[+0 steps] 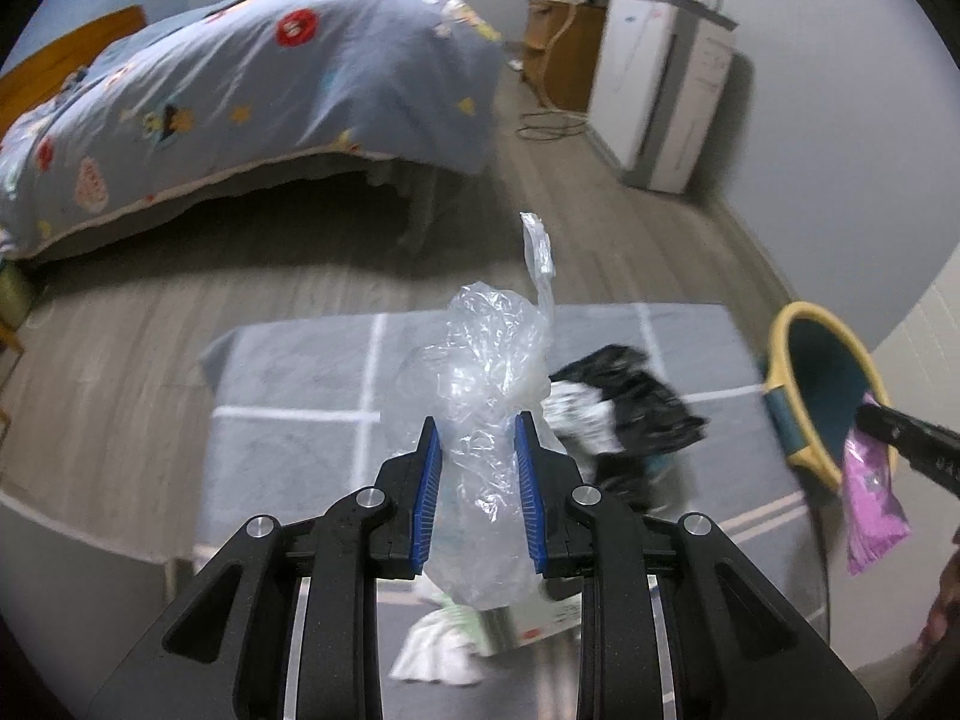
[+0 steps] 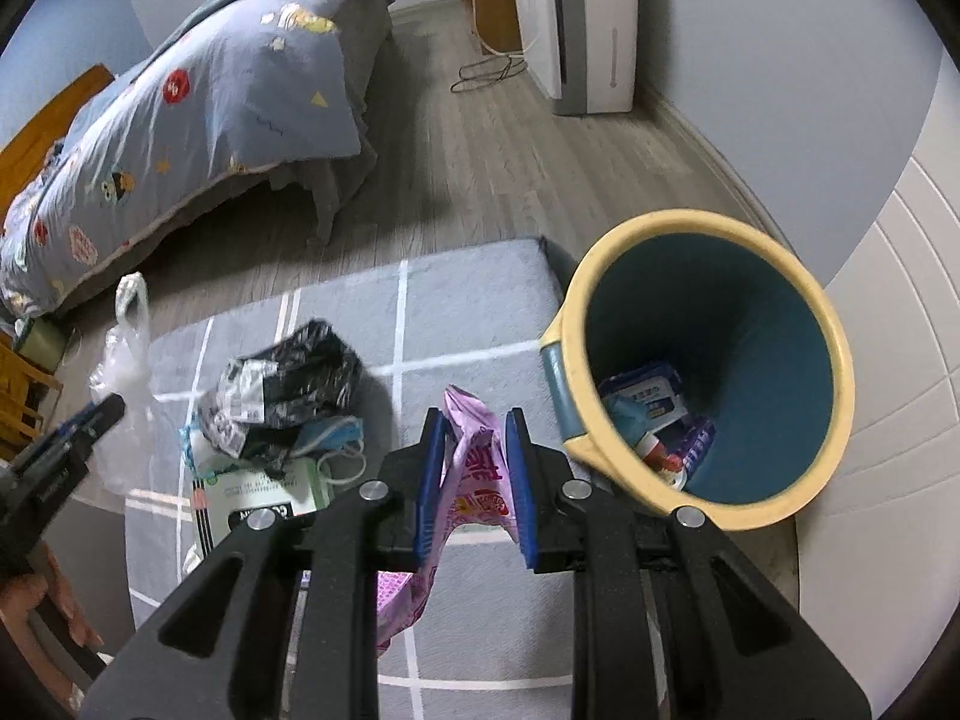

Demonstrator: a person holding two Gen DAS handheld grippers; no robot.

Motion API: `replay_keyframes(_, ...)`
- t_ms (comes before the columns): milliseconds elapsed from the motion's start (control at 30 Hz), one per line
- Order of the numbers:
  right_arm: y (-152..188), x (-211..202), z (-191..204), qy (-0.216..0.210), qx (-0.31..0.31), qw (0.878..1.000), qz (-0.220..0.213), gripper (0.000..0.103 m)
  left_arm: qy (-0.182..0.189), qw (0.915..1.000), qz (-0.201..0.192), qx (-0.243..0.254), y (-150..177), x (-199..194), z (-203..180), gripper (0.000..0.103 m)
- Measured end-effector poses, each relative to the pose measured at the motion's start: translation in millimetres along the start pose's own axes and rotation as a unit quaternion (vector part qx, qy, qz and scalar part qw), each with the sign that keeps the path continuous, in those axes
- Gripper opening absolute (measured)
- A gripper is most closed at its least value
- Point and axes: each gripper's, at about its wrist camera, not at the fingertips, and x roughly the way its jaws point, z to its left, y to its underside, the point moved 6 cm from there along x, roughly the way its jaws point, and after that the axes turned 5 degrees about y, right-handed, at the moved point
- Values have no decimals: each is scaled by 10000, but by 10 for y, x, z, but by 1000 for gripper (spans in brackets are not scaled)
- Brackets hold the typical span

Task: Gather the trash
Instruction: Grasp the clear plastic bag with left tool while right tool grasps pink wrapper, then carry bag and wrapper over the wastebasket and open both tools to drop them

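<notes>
My left gripper (image 1: pixel 478 426) is shut on a crumpled clear plastic bag (image 1: pixel 489 372) and holds it above the grey rug (image 1: pixel 300 372). The bag (image 2: pixel 123 354) and the left gripper (image 2: pixel 90 420) show at the left of the right wrist view. My right gripper (image 2: pixel 476 420) is shut on a pink snack wrapper (image 2: pixel 474 480), just left of the yellow-rimmed teal bin (image 2: pixel 840 360), which holds several wrappers. The wrapper (image 1: pixel 873 498) hangs in front of the bin (image 1: pixel 786 324) in the left wrist view. A black bag (image 2: pixel 300 372), a blue mask (image 2: pixel 333 432) and a green-white box (image 2: pixel 264 486) lie on the rug.
A bed with a blue patterned quilt (image 1: pixel 240 90) stands at the back left. A white appliance (image 1: pixel 660 84) and a wooden cabinet (image 1: pixel 558 48) stand by the back wall, with a cable (image 1: pixel 546 123) on the wood floor. A white cloth (image 1: pixel 438 648) lies below the left gripper.
</notes>
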Motion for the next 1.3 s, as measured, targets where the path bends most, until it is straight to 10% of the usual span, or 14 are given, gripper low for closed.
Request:
replay_keyframes(633, -733, -412, -631, 496, -435, 9951, -741, 20, 608, 9940, 83, 901, -102, 204, -1024, 26)
replay_keyframes(1300, -734, 86, -1799, 694, 282, 9972, -12, 21, 1585, 9697, 243, 1844, -229, 456, -2417, 26)
